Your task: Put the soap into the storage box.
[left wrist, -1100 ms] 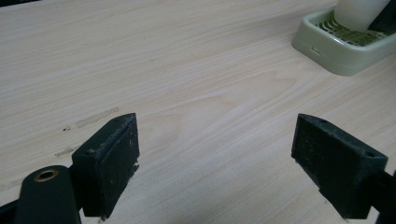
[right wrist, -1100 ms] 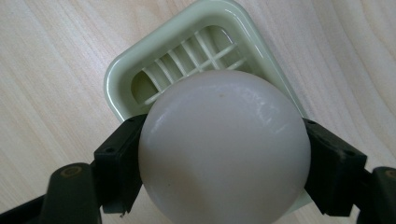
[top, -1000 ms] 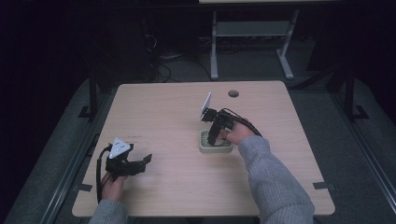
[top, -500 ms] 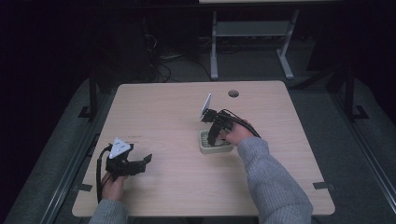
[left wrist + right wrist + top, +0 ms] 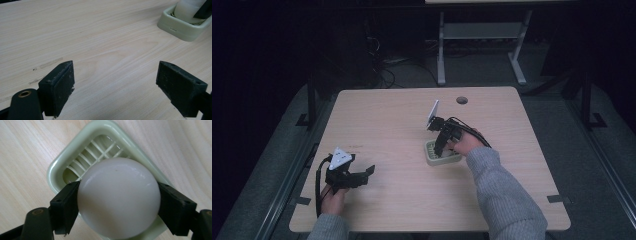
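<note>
Wood table, right gripper clamping egg

Dim room, grey floor, metal-legged bench

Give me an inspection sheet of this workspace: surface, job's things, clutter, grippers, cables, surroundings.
Surface: wooden table, faint scuffs near the left gripper.
Job's things: white ball over a pale green slotted tray.
Clutter: nothing seen.
Grippers: left gripper open, over bare wood; right gripper shut on the ball.
Cables: one trails from each gripper; more on the floor behind.
Surroundings: dark room, metal stand beyond the table.
</note>
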`<action>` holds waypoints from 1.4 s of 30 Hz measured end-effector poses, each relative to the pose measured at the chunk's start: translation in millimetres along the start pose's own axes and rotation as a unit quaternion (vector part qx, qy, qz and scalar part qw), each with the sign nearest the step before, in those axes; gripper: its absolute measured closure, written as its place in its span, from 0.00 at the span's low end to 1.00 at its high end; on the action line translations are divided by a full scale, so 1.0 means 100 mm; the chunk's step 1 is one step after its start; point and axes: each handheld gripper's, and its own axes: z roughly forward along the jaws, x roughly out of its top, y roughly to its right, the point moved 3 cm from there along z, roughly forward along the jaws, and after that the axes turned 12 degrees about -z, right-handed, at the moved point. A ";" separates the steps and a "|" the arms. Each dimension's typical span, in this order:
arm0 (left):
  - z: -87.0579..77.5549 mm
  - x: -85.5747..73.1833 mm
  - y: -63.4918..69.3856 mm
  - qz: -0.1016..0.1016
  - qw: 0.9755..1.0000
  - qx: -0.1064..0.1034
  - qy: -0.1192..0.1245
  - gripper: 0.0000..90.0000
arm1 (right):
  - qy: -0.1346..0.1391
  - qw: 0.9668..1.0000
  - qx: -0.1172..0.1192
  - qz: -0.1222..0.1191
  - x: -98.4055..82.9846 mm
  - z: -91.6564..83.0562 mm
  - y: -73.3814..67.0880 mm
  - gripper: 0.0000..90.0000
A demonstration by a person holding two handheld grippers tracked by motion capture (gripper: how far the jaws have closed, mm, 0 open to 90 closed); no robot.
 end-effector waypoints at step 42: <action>0.00 0.00 0.01 0.006 1.000 0.001 0.001 0.16 | 0.065 0.997 -0.010 0.028 -0.54 -0.52 -0.03 0.25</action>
